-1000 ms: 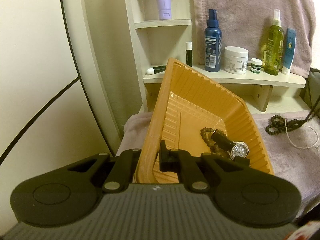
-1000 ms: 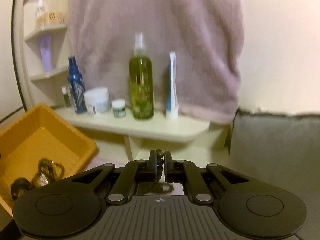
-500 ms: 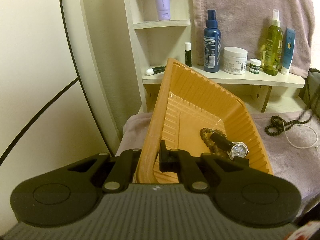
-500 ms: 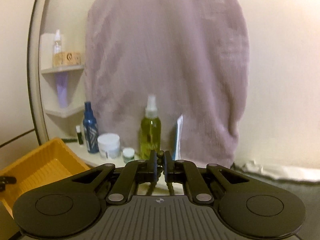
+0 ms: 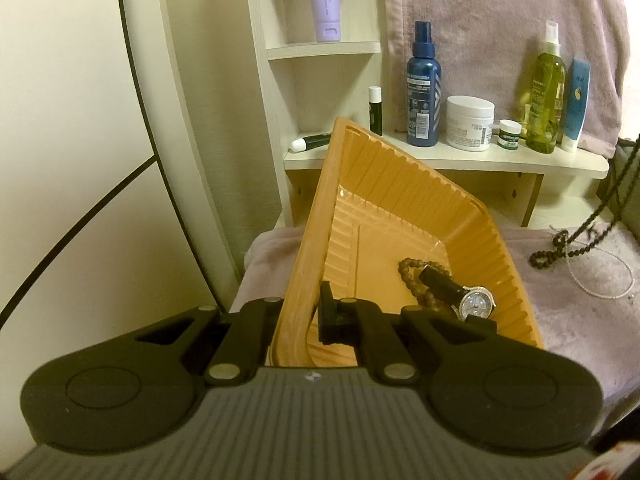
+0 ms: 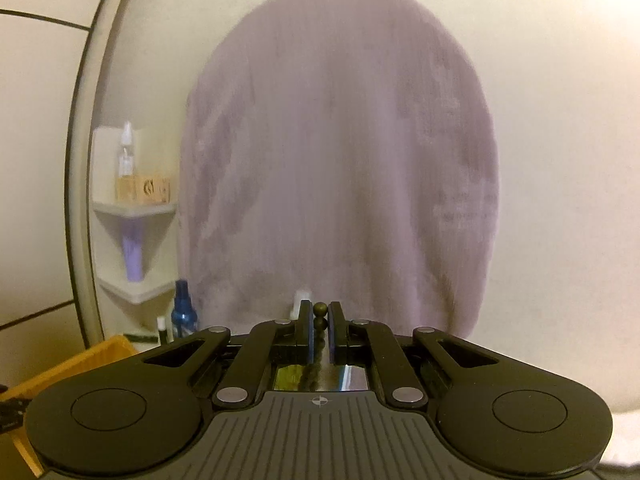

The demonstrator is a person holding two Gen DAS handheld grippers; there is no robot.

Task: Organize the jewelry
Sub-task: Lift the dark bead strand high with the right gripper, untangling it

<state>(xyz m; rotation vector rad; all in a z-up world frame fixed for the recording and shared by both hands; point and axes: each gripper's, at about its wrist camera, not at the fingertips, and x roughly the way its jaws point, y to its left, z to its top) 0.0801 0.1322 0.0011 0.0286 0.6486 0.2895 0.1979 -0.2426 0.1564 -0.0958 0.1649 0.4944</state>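
Only our left wrist view shows inside the ribbed orange plastic tray: brown bead bracelet, black-strapped silver watch. Our left gripper pinches the tray's rim; our right gripper is clamped on a dark beaded necklace.

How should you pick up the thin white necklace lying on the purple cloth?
Probably from above, pinching the thin white necklace at the far-right curve of its loop. There the strand lies alone on the purple cloth, flat, with nothing to slide under. Its left end runs beside the dark bead strand, so a pinch there might catch both.
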